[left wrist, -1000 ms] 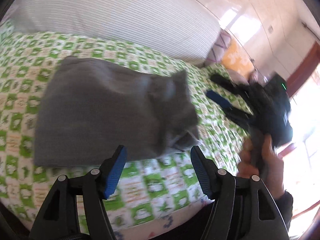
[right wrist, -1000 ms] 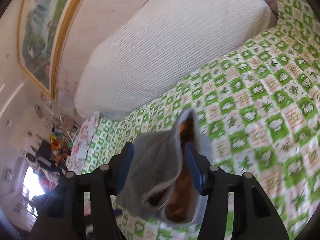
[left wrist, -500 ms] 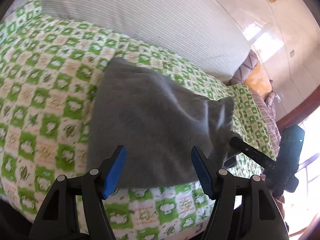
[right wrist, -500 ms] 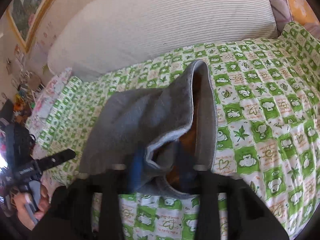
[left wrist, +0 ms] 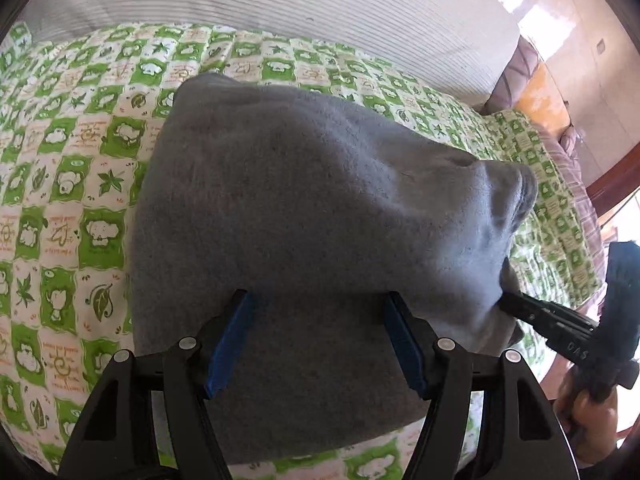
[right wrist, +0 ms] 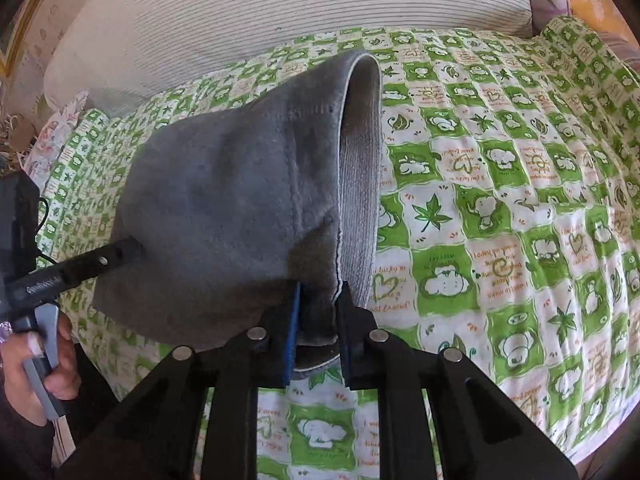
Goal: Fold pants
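The grey pants lie folded in a thick stack on the green-and-white checked bedspread. My left gripper is open, its blue-padded fingers wide apart over the near edge of the stack. My right gripper is shut on the pants' near right corner, by the ribbed waistband, which stands up in a loop. In the left wrist view the right gripper pokes into the stack's right side. In the right wrist view the left gripper rests against the stack's left edge.
A large white striped pillow lies along the far side of the bed, also in the right wrist view. Purple and orange cushions sit at the far right corner. The bed edge runs close below both grippers.
Both grippers have moved in close to the pants. My right gripper has closed on the near corner by the waistband. My left gripper stays open and now reaches over the stack's edge.
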